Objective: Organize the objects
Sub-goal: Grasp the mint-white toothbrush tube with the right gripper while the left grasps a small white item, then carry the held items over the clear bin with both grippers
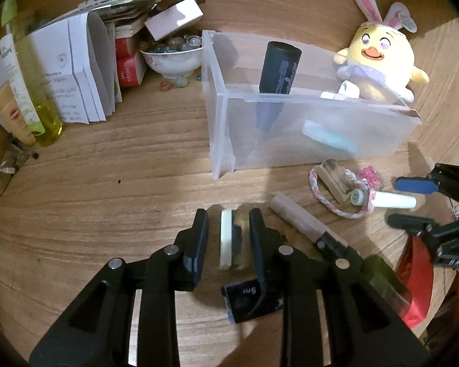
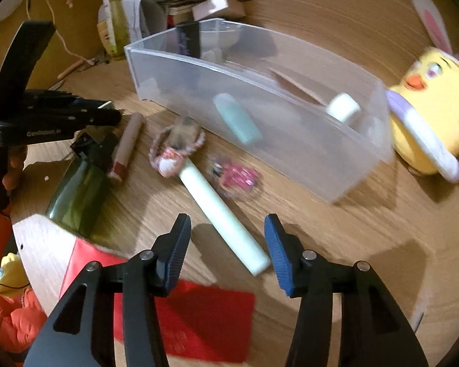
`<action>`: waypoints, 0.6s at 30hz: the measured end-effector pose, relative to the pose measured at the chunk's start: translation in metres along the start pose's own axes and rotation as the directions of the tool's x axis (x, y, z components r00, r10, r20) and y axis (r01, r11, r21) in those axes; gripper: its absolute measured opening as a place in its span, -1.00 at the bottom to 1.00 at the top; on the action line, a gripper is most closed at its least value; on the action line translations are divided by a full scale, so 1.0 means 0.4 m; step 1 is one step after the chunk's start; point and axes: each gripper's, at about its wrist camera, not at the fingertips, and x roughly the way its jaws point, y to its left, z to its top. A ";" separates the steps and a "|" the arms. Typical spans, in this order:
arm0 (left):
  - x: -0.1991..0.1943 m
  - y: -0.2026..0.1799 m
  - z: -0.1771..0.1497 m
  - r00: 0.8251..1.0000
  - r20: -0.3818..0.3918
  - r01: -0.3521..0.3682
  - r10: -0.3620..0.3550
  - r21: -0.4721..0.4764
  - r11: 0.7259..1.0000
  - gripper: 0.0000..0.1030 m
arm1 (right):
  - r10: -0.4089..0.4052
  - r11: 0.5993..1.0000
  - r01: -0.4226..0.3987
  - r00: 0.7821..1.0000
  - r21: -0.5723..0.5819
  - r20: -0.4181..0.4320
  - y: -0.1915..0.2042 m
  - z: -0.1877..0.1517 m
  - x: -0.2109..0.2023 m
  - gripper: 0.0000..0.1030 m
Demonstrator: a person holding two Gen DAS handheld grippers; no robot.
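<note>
- Left wrist view: the left gripper (image 1: 228, 238) hangs over the wooden surface (image 1: 107, 189), on the near side of the clear bin (image 1: 290, 131). Its jaws stand narrowly apart around a small white-and-dark slab (image 1: 231, 238); whether the pads press on it cannot be told. The slab's long axis runs along the jaws.
- Right wrist view: the right gripper (image 2: 226, 250) has its jaws apart and empty. The pale green tube (image 2: 223, 217) lies on the surface near the bin (image 2: 260, 116). Its long axis runs diagonally, its near end between the jaws, so the right hand is judged nearer.
</note>
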 end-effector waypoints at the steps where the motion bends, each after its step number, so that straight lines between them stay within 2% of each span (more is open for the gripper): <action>1: 0.002 -0.001 0.003 1.000 0.002 0.000 0.000 -0.002 1.000 -0.47 | 0.000 1.000 0.000 1.000 -0.010 -0.002 0.007 0.006 0.009 -0.11; 2: 0.004 -0.001 0.005 1.000 0.004 -0.001 0.001 -0.004 1.000 -0.48 | 0.003 1.000 -0.002 1.000 -0.017 0.002 0.014 0.013 0.014 -0.11; 4: 0.006 -0.003 0.007 1.000 0.008 0.002 -0.002 -0.007 1.000 -0.48 | 0.007 1.000 -0.007 1.000 -0.024 0.007 0.024 0.021 0.020 -0.28; 5: 0.006 -0.003 0.007 1.000 0.010 0.003 -0.003 -0.008 1.000 -0.48 | 0.007 1.000 -0.007 1.000 -0.029 0.010 0.028 0.023 0.021 -0.44; 6: 0.003 -0.005 0.006 1.000 0.016 0.006 -0.005 -0.007 1.000 -0.50 | 0.003 0.999 -0.003 1.000 -0.033 0.012 0.029 0.024 0.020 -0.49; 8: -0.004 -0.008 0.004 0.999 0.031 0.006 -0.006 -0.002 1.000 -0.62 | 0.007 0.999 -0.006 1.000 -0.033 0.016 0.031 0.021 0.015 -0.54; 10: -0.009 -0.011 0.002 0.999 0.042 0.001 -0.001 0.002 1.000 -0.69 | 0.002 1.000 -0.001 1.000 -0.028 0.022 0.031 0.012 0.008 -0.69; 15: -0.018 -0.015 -0.002 0.999 0.054 -0.008 0.008 0.006 1.000 -0.70 | -0.003 0.999 0.002 0.998 0.033 0.055 0.007 -0.009 -0.026 -0.72; 18: -0.031 -0.017 -0.005 0.997 0.072 -0.020 0.019 0.005 1.000 -0.70 | -0.033 0.998 0.029 0.996 0.053 0.087 -0.002 -0.022 -0.057 -0.72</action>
